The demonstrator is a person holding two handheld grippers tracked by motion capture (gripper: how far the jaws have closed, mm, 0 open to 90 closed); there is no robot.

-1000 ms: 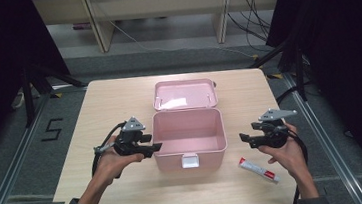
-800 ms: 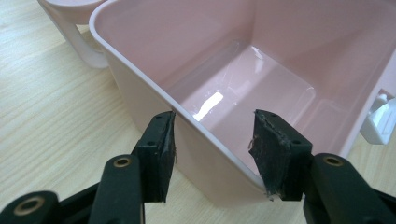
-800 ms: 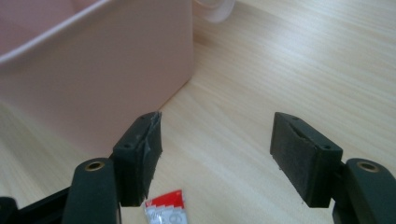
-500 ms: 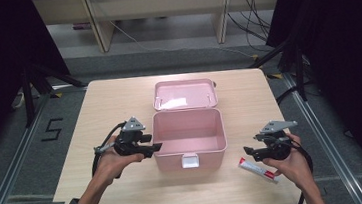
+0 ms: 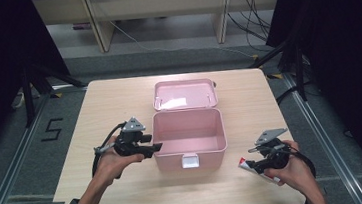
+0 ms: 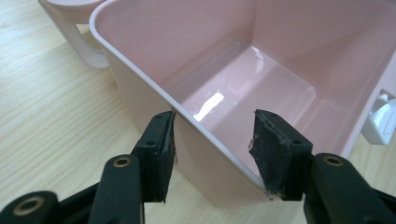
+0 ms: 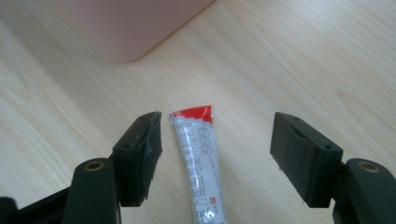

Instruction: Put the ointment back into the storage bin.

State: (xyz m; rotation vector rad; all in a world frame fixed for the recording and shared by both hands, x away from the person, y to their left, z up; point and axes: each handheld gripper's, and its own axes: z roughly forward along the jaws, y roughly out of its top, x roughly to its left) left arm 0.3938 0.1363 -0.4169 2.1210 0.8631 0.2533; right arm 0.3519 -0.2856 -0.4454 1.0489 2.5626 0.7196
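The right gripper [image 7: 215, 154] has dropped over the tube [image 7: 200, 158], jaws apart; its white-and-red lower end is cut off

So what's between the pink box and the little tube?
Just bare wooden table between the pink box and the tube, seen in the right gripper view.

a black "5" [image 5: 53, 129] is marked on the floor left of the table; the tube's [image 7: 198, 154] print is unreadable.
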